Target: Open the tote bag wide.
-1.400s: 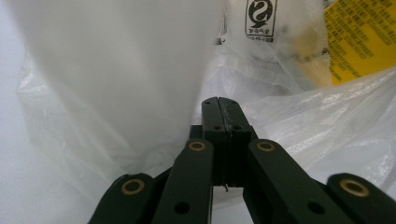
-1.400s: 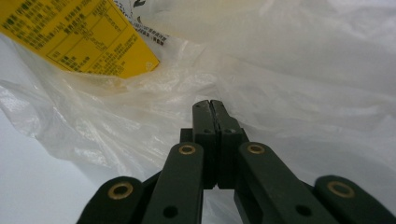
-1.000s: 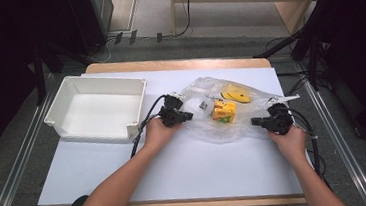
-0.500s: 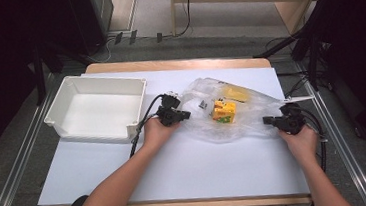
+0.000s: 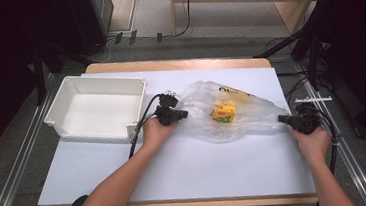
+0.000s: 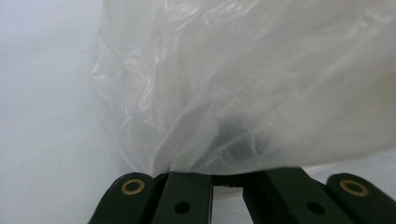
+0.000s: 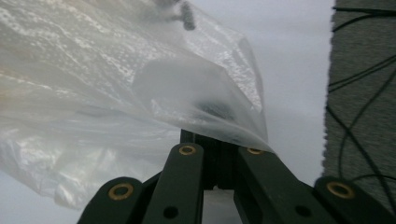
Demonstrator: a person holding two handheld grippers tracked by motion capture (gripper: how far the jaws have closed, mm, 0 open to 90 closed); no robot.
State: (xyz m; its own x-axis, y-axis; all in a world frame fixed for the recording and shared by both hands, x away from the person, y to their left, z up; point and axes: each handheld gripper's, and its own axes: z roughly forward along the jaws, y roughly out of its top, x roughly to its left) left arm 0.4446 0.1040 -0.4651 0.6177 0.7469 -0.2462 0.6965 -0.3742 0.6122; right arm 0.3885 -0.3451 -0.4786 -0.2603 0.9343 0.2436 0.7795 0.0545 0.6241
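While both claws pinch opposite ends of the crinkled clear plastic bag (image 5: pixel 232 113), it lies stretched across the white tabletop (image 5: pixel 186 168); the left claw (image 5: pixel 179 115) and right claw (image 5: pixel 284 120) are closed on film. Yellow toy blocks (image 5: pixel 224 112) remain inside, the white rectangular plastic bin (image 5: pixel 96 108) unfilled.

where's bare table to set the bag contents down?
Free: the white table in front of the clear plastic bag, between the forearms, and the white plastic bin itself. Crowded: the strip where the left hand-held gripper and right hand-held gripper pinch the bag.
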